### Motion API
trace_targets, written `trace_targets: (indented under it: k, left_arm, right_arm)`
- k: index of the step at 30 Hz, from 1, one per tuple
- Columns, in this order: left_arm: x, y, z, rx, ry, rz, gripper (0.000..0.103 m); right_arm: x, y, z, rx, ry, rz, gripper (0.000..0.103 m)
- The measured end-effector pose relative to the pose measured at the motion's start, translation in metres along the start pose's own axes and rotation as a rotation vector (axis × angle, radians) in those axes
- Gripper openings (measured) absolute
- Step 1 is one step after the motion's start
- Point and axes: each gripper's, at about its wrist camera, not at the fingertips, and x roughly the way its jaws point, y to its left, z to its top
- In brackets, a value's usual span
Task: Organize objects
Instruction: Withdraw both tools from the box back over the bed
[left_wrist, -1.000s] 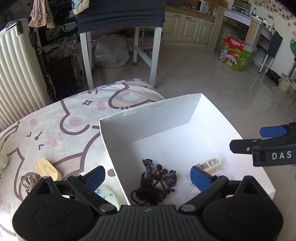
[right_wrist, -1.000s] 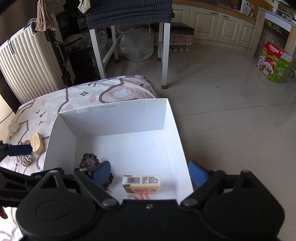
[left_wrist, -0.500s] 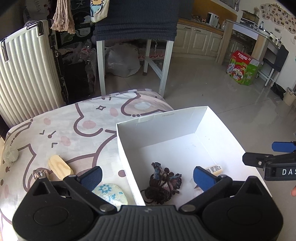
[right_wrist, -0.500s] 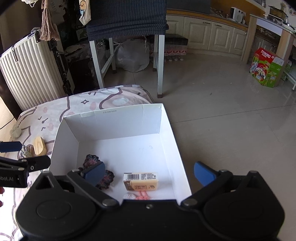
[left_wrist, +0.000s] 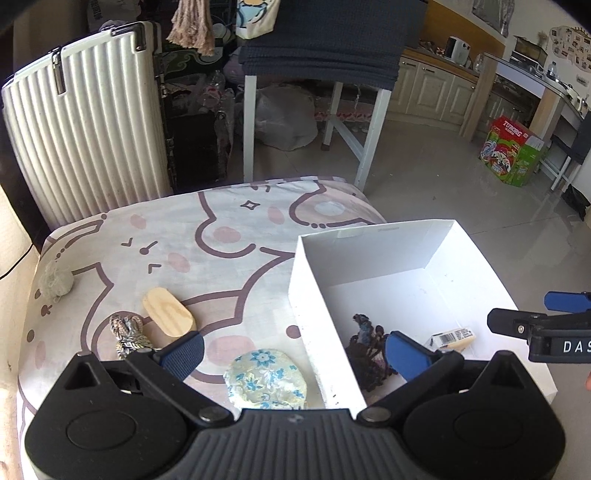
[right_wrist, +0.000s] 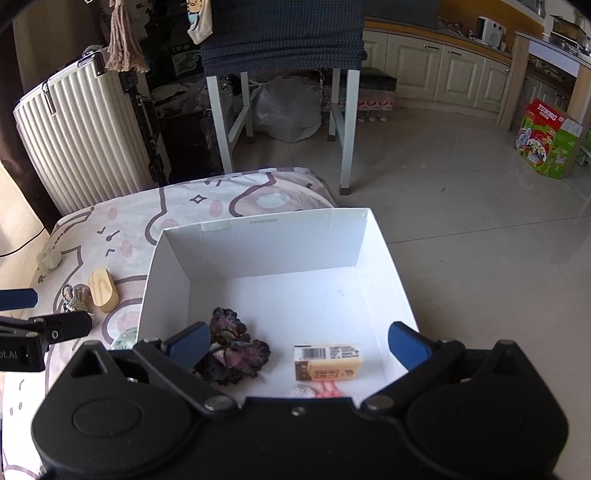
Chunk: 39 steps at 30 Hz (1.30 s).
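A white box (left_wrist: 373, 240) (right_wrist: 266, 236) sits at the right end of a cartoon-print cloth (left_wrist: 177, 240). Inside lie a dark purple leafy bunch (right_wrist: 231, 349) (left_wrist: 367, 343), a small beige carton with a barcode (right_wrist: 327, 362) (left_wrist: 452, 338) and a pink item (right_wrist: 327, 389), partly hidden. On the cloth lie a floral pouch (left_wrist: 266, 380), a wooden oval block (left_wrist: 168, 312) (right_wrist: 102, 290), a braided cord (left_wrist: 127, 332) and a pale yarn ball (left_wrist: 55, 282). My left gripper (left_wrist: 293, 354) is open and empty over the box's left wall. My right gripper (right_wrist: 299, 341) is open and empty above the box.
A white ribbed suitcase (left_wrist: 81, 122) stands behind the cloth. A white-legged chair with a dark cover (left_wrist: 317, 48) and a plastic bag (left_wrist: 284, 114) are beyond. A green and red carton (left_wrist: 511, 151) stands on the tiled floor at right.
Both grippers have drawn back and risen. The left one has swung left, so more of the cloth and its objects shows. Nothing was picked up or let go.
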Motion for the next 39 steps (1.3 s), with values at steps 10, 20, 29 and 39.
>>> trace_targets:
  k: [10,20,29,39]
  left_arm:
    - [-0.013,0.05,-0.005,-0.082,0.0,0.066,0.103]
    - [-0.025,0.09,-0.017,-0.129,0.008,0.127,0.103]
    - [-0.037,0.127,-0.026,-0.184,0.011,0.176,0.103]
    - [-0.033,0.143,-0.027,-0.203,-0.015,0.21,0.103]
  right_arm:
    - [0.006,0.049,0.01,-0.056,0.003,0.063,0.103]
    - [0.014,0.098,0.011,-0.125,0.015,0.13,0.103]
    - [0.02,0.135,0.008,-0.177,0.027,0.189,0.103]
    - [0.028,0.156,0.009,-0.205,0.041,0.232,0.103]
